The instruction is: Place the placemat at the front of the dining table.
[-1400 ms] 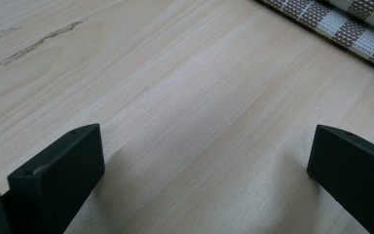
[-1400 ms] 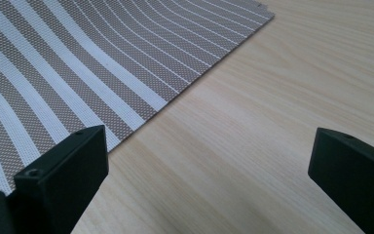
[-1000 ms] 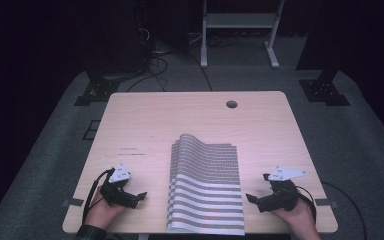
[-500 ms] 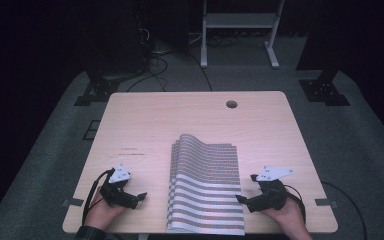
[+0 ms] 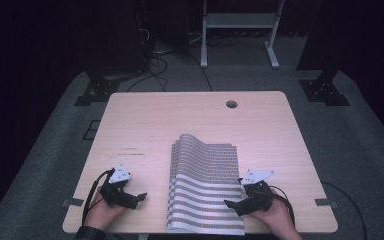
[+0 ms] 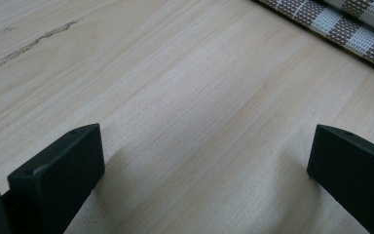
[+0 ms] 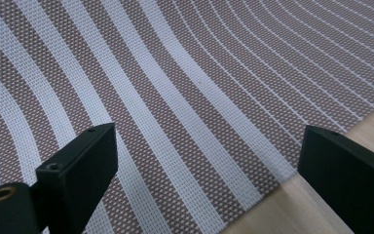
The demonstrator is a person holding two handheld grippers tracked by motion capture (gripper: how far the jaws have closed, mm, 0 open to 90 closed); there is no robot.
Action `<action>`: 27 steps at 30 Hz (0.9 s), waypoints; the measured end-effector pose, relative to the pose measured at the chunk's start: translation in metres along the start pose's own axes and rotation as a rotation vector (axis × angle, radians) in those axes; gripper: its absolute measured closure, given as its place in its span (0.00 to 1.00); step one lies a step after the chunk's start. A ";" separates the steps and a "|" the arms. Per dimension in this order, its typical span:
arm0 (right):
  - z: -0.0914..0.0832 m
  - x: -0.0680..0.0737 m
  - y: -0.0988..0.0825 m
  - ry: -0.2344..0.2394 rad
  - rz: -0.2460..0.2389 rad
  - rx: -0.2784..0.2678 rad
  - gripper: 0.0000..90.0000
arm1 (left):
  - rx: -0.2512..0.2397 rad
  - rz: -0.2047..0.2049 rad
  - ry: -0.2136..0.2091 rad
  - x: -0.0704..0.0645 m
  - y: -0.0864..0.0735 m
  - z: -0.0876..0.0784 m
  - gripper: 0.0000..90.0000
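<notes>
Striped woven mat [image 5: 205,187], brown and white bands running across it, lies on the near half of a pale wooden table [image 5: 145,125], its far end lifted in a gentle wave and its near edge at the table's front. The right gripper [image 5: 232,204] rests over the mat's right edge, jaws spread wide with nothing clasped; a second ago it sat beside the mat, and its jaws have narrowed slightly since. The left gripper [image 5: 141,196] sits on bare wood left of the mat, jaws released and wide, unchanged in position.
</notes>
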State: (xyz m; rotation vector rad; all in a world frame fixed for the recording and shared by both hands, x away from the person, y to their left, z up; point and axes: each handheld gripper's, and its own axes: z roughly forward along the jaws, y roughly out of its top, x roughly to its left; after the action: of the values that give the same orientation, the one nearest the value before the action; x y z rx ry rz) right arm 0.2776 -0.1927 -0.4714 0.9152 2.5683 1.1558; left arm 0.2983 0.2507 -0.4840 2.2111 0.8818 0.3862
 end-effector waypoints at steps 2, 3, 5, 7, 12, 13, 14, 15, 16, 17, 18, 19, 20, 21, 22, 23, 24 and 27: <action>0.003 0.002 0.001 0.002 -0.007 0.008 0.07 | 0.000 0.000 0.000 0.000 0.000 0.000 0.00; 0.004 0.003 0.001 0.007 -0.012 0.012 0.07 | 0.000 0.001 0.000 0.000 0.000 0.000 0.00; 0.007 0.005 0.001 0.014 -0.022 0.021 0.07 | 0.000 0.001 -0.001 0.000 0.000 0.000 0.00; 0.011 0.007 0.000 0.020 -0.029 0.037 0.07 | 0.000 0.001 -0.001 0.000 0.000 0.000 0.00; 0.012 0.010 -0.001 -0.004 -0.074 0.049 0.09 | 0.000 0.002 -0.001 0.000 0.000 0.000 0.00; 0.012 0.012 -0.002 -0.016 -0.087 0.048 0.10 | 0.000 0.001 -0.002 0.000 0.000 0.000 0.00; 0.012 0.012 -0.002 -0.017 -0.083 0.045 0.10 | 0.000 0.002 -0.002 0.000 0.000 0.000 0.00; 0.012 0.012 -0.002 -0.021 -0.083 0.042 0.11 | 0.000 0.001 -0.002 0.000 0.000 0.000 0.00; 0.011 0.012 -0.003 -0.021 -0.082 0.040 0.12 | 0.000 0.002 -0.002 0.000 0.000 0.000 0.00; 0.011 0.012 -0.003 -0.021 -0.080 0.038 0.13 | 0.000 0.002 -0.002 0.000 0.000 0.000 0.00; 0.011 0.012 -0.003 -0.023 -0.077 0.038 0.13 | 0.000 0.002 -0.002 0.000 0.000 0.000 0.00; 0.011 0.012 -0.003 -0.023 -0.077 0.039 0.13 | 0.000 0.002 -0.002 0.000 0.000 0.000 0.00; 0.011 0.012 -0.003 -0.023 -0.077 0.040 0.13 | 0.000 0.002 -0.002 0.000 0.000 0.000 0.00; 0.011 0.012 -0.003 -0.024 -0.076 0.040 0.13 | 0.000 0.002 -0.002 0.000 0.000 0.000 0.00; 0.011 0.012 -0.003 -0.025 -0.076 0.039 0.14 | 0.000 0.002 -0.002 0.000 0.000 0.000 0.00; 0.011 0.012 -0.003 -0.025 -0.075 0.039 0.14 | 0.000 0.002 -0.002 0.000 0.000 0.000 0.00; 0.010 0.012 -0.003 -0.033 -0.069 0.037 0.19 | 0.000 0.002 -0.002 0.000 0.000 0.000 0.00; 0.009 0.011 -0.003 -0.031 -0.068 0.030 0.19 | 0.000 0.002 -0.002 0.000 0.000 0.000 0.00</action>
State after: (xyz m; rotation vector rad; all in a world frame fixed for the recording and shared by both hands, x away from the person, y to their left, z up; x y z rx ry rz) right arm 0.2712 -0.1824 -0.4792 0.8386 2.5772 1.0801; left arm 0.2980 0.2507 -0.4839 2.2127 0.8782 0.3850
